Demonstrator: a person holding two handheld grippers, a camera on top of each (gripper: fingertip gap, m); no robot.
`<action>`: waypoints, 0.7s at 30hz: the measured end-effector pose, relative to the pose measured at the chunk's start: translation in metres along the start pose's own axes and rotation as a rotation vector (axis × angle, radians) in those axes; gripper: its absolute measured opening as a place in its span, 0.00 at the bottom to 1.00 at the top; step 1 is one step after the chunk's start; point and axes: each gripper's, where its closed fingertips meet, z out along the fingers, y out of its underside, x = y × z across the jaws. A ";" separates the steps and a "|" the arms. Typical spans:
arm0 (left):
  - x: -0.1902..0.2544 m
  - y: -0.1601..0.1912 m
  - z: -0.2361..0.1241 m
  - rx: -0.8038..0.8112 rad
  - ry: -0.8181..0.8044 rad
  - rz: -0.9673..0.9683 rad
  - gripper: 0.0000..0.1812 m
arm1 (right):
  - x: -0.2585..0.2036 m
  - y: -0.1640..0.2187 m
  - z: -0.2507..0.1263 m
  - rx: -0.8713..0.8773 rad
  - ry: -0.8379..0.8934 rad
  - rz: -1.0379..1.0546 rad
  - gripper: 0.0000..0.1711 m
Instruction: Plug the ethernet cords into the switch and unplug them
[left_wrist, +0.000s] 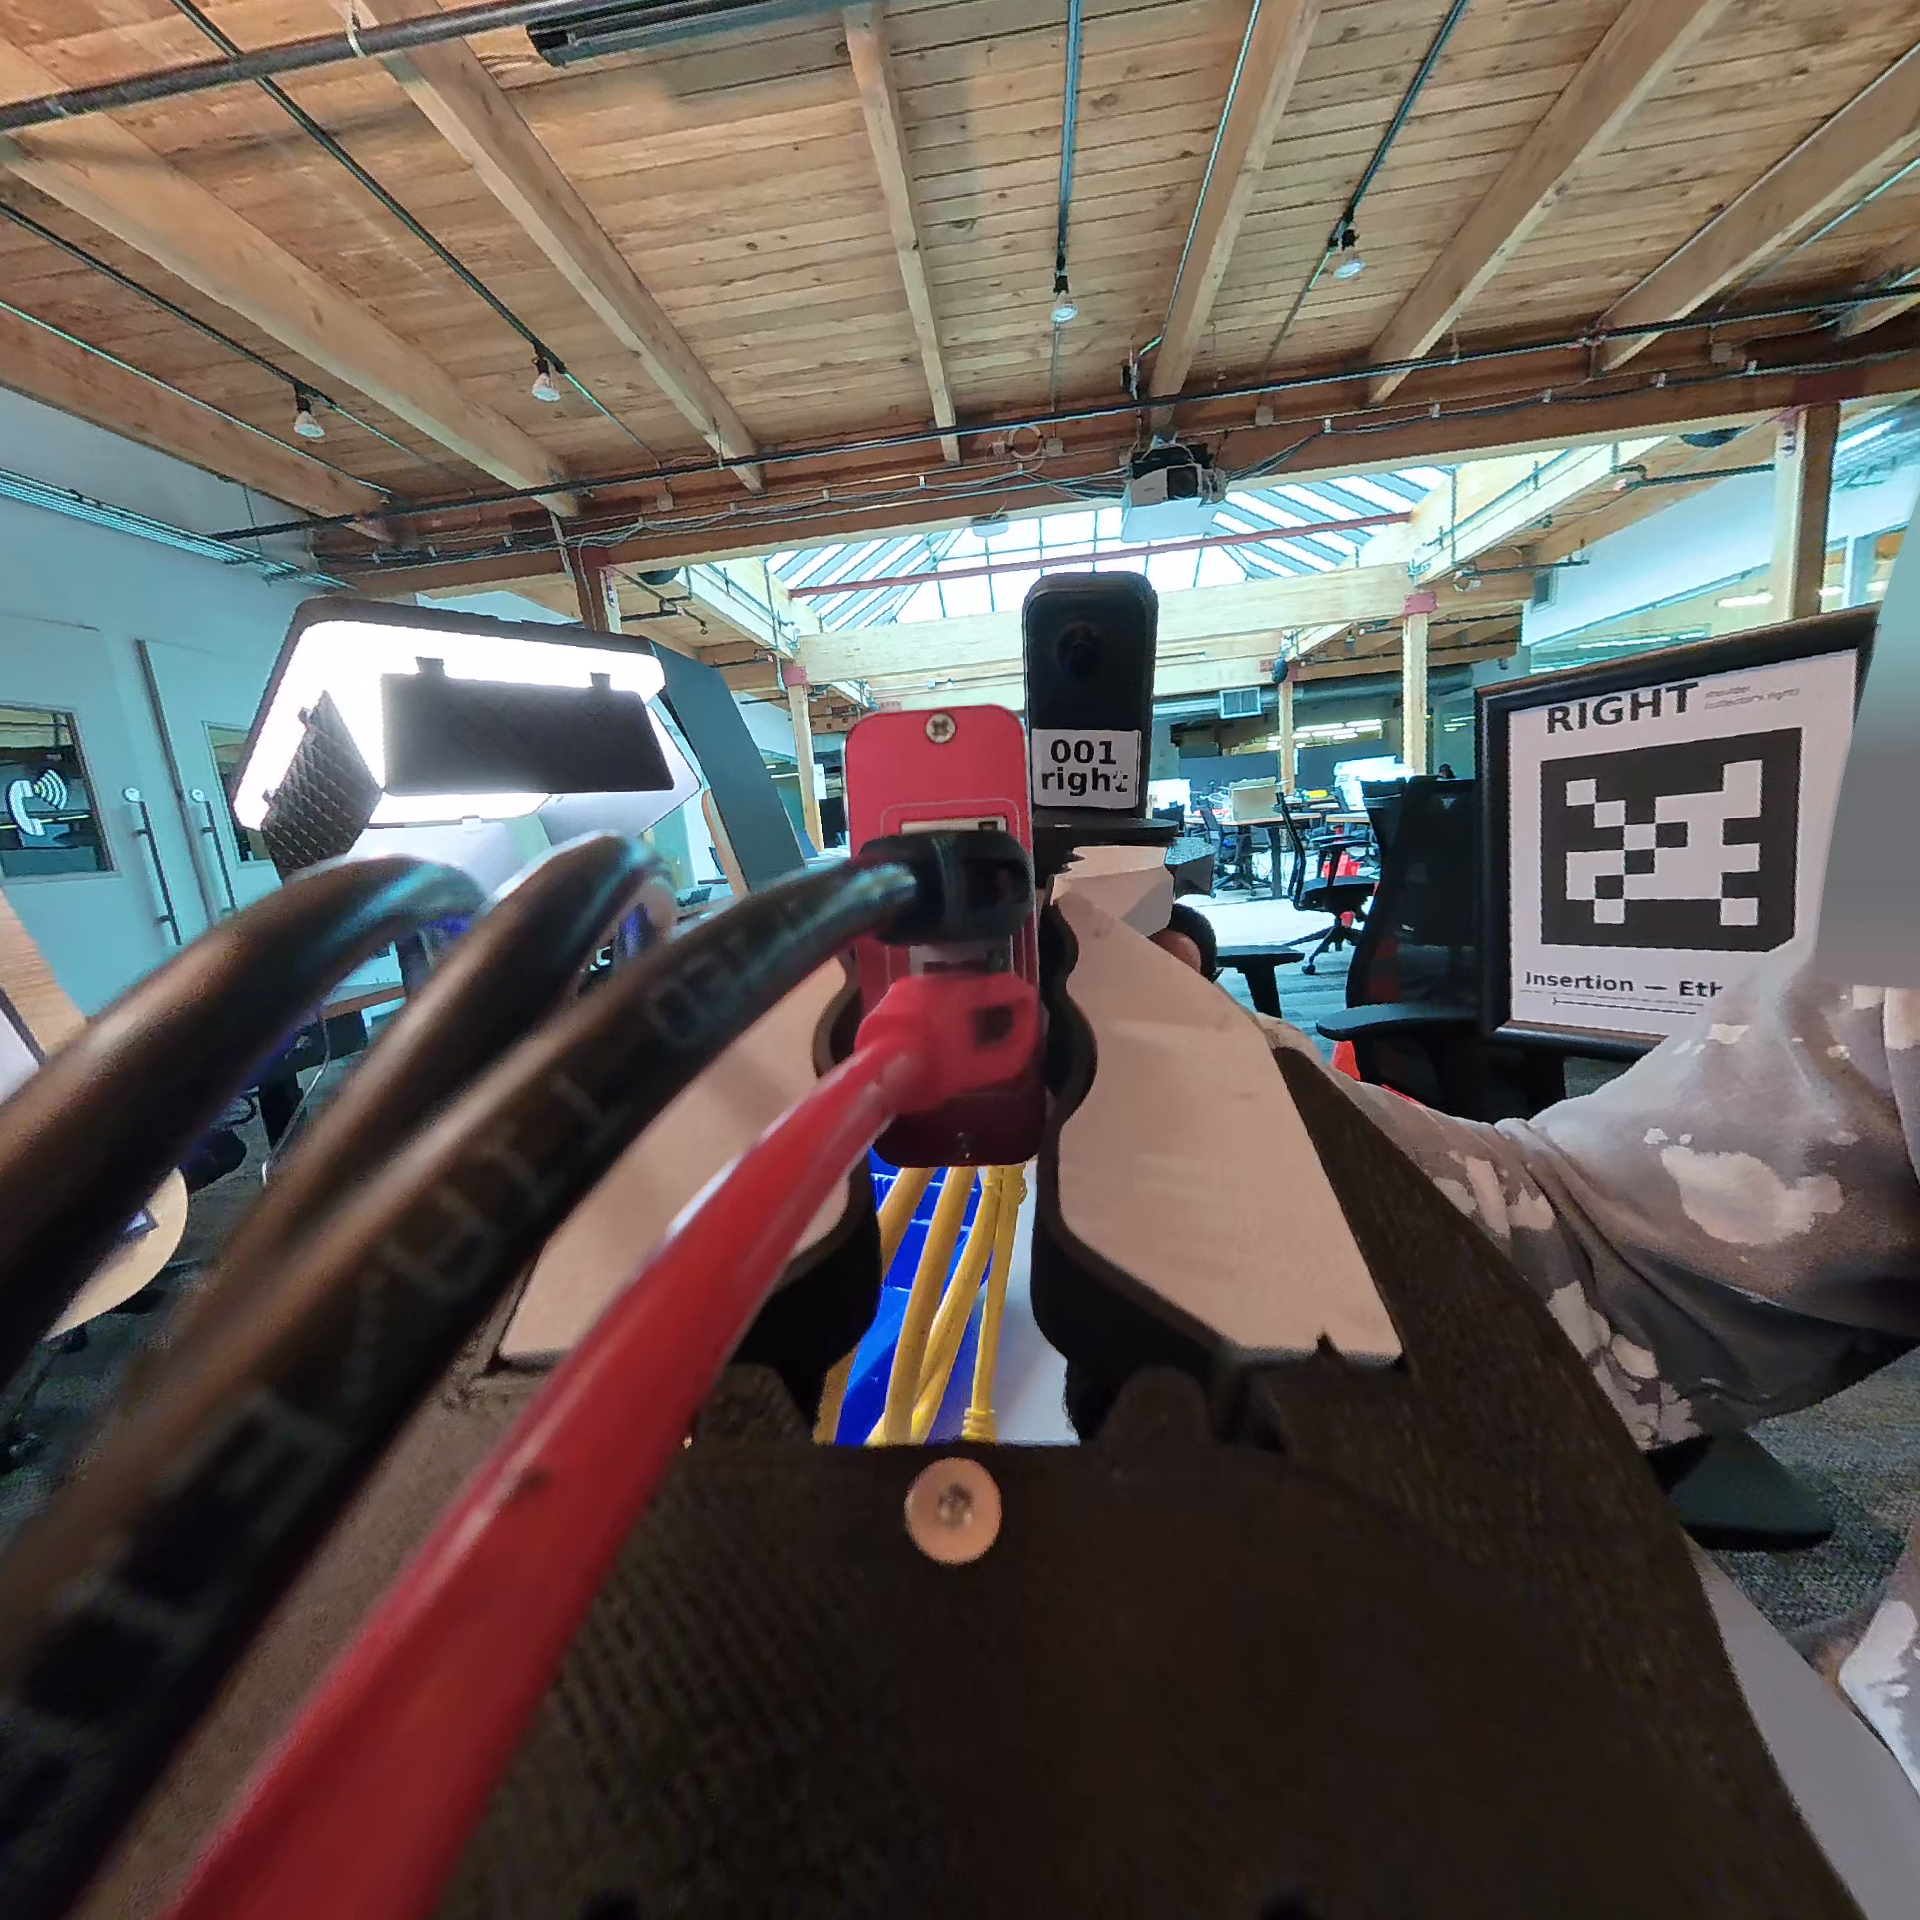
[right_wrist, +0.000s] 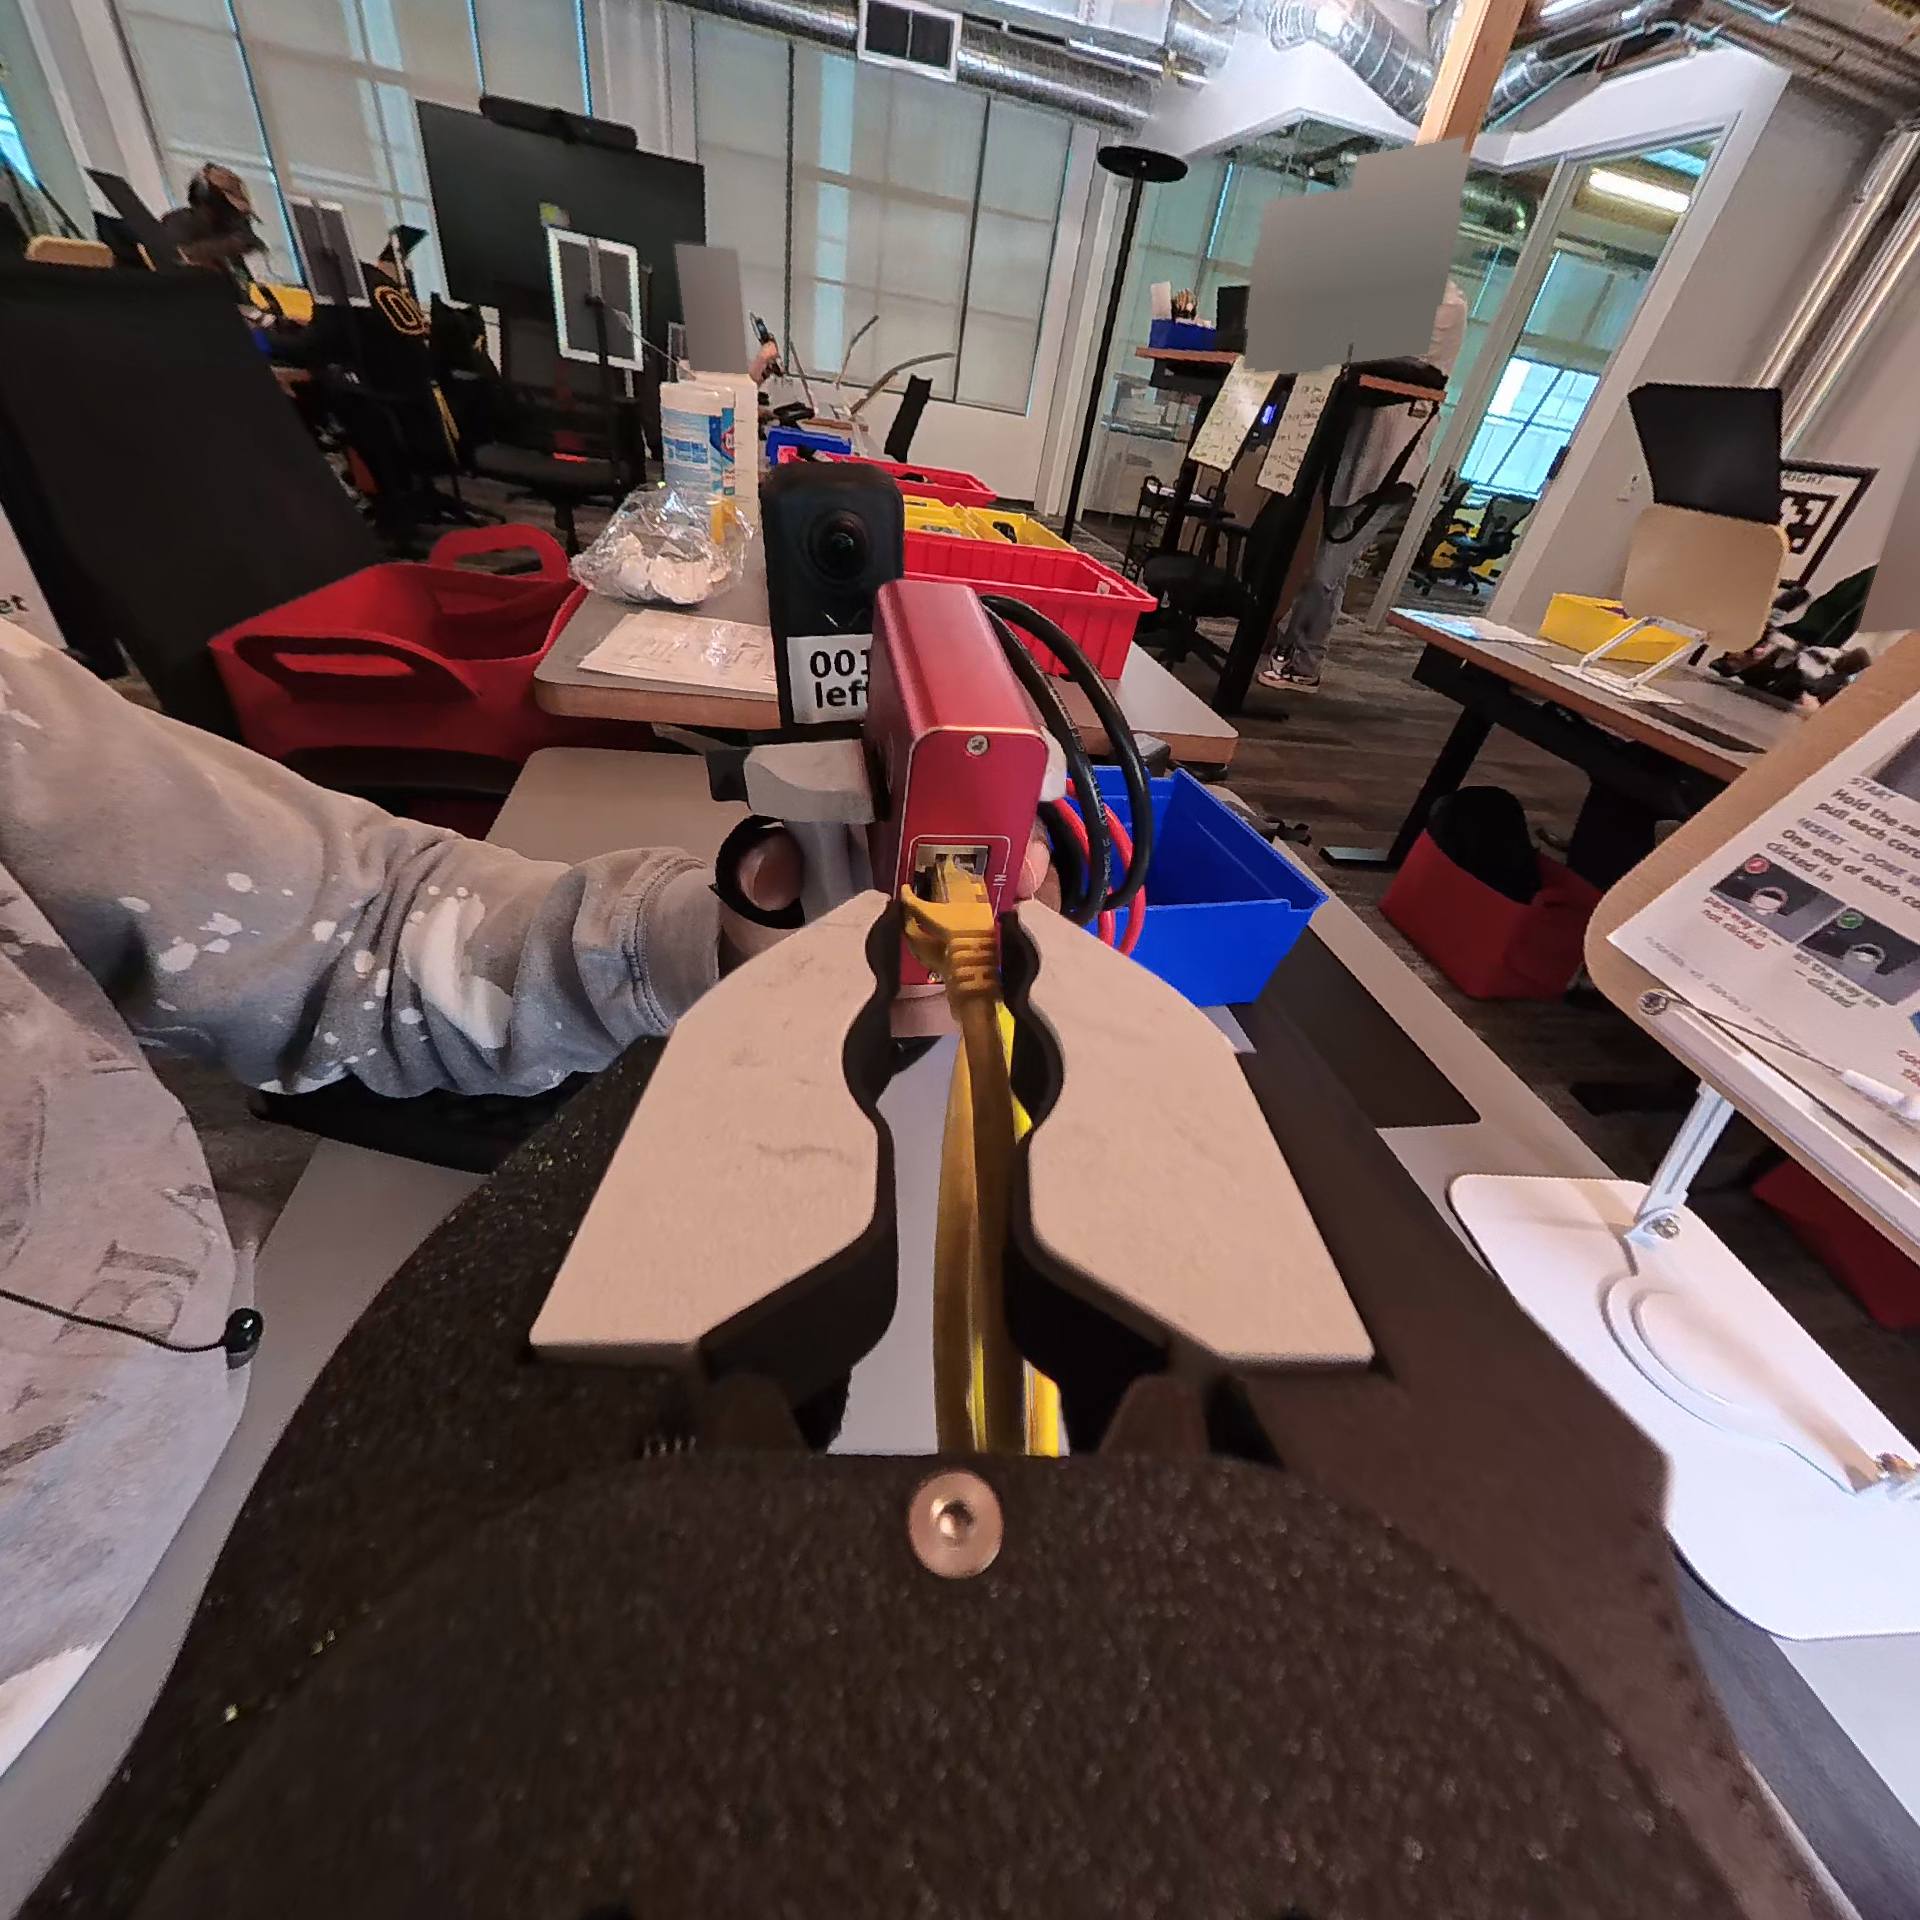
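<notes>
Switch: small red metal switch (right_wrist: 956, 821), held up off the table between the two grippers; looks light and rigid, with smooth sides that would likely slip.
Left gripper (left_wrist: 945, 1049): clamped on the switch body, black cord (left_wrist: 727, 956) and red cord (left_wrist: 914, 1049) plugged into its near face.
Right gripper (right_wrist: 951, 935): fingers closed around the yellow ethernet cord (right_wrist: 971, 1122), just behind its plug (right_wrist: 951, 904), which sits in the port.
Handling: cable limp, boot stiffer; best held at the boot; the latch tab seems fragile.
Surface: grey table (right_wrist: 603, 790); blue bin (right_wrist: 1216, 904) at its far edge.
Room: open office with red bins (right_wrist: 1018, 582) on the next desk and a wooden beamed ceiling (left_wrist: 935, 208).
</notes>
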 end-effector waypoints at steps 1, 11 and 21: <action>-0.001 0.000 0.000 -0.007 -0.004 0.003 0.16 | 0.001 0.000 0.000 -0.005 0.012 -0.006 0.10; -0.002 -0.005 -0.004 -0.061 -0.074 0.174 0.16 | 0.008 -0.003 0.007 -0.012 0.117 -0.061 0.10; -0.011 -0.001 -0.007 -0.124 -0.155 0.239 0.16 | 0.021 0.006 0.011 0.001 0.140 -0.023 0.11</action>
